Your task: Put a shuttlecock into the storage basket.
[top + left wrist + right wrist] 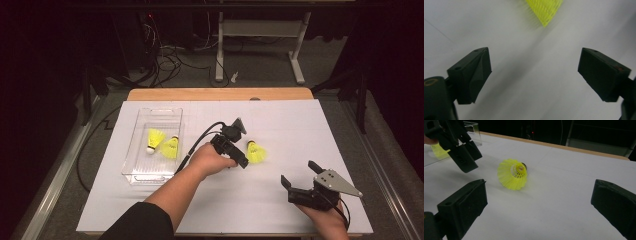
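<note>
White-covered table (280, 125) with wooden far edge, dark room and cables behind. Left of the loose yellow shuttlecock (256, 152): clear tray (172, 112) holding two more shuttlecocks (162, 142). Left gripper (243, 164), jaws wide and empty, just beside the shuttlecock. Right gripper (299, 172), wide and empty, apart; its view shows the shuttlecock's dark cork.

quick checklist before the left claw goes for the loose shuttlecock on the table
1. Left claw open, nothing between its jaws: ok.
2. Loose shuttlecock lying on its side, free of the claw: ok.
3. Shuttlecock centred between the jaws in the left gripper view: not ok, it sits ahead at the top edge.
4. Right claw open and apart from the shuttlecock: ok.
5. Clear tray has free room beside its two shuttlecocks: ok.
</note>
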Tool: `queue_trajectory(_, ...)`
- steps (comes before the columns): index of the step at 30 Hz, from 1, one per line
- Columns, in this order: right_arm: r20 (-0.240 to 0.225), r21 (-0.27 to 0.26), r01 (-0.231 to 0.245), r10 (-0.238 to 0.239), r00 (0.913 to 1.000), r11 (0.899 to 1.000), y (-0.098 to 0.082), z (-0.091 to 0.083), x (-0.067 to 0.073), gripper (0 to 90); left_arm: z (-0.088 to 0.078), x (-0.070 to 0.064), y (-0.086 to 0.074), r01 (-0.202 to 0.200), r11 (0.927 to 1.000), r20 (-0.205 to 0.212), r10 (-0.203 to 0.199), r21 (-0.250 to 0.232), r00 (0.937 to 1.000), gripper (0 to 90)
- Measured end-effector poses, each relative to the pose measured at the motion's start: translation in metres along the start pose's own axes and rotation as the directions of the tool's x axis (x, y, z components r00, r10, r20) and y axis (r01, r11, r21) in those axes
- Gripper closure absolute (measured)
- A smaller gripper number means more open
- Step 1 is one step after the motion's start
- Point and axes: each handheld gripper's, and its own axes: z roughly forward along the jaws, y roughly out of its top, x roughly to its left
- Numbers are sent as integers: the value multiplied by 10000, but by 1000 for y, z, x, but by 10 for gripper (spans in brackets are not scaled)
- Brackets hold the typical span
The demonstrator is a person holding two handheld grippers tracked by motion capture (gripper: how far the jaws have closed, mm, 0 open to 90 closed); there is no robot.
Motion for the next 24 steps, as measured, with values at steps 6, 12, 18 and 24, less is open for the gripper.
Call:
queue_trajectory(6,-31,-15,-23,23,10000,10000,-1,1,-1,11,11,-2,2,35,10000,68,-35,-42,10000,228)
queue_trajectory(12,-51,-39,4,-5,10000,10000,0,1,0,11,19,-5,5,147,9999,205,-145,-83,9997,377)
queue_trajectory(18,-87,-49,77,-78,9999,10000,1,1,2,11,26,-14,9,-31,9996,65,33,-273,10000,462)
queue_trajectory(24,-93,-88,108,-109,9999,9999,1,1,2,11,36,-21,9,-139,9998,-286,135,-167,9995,490)
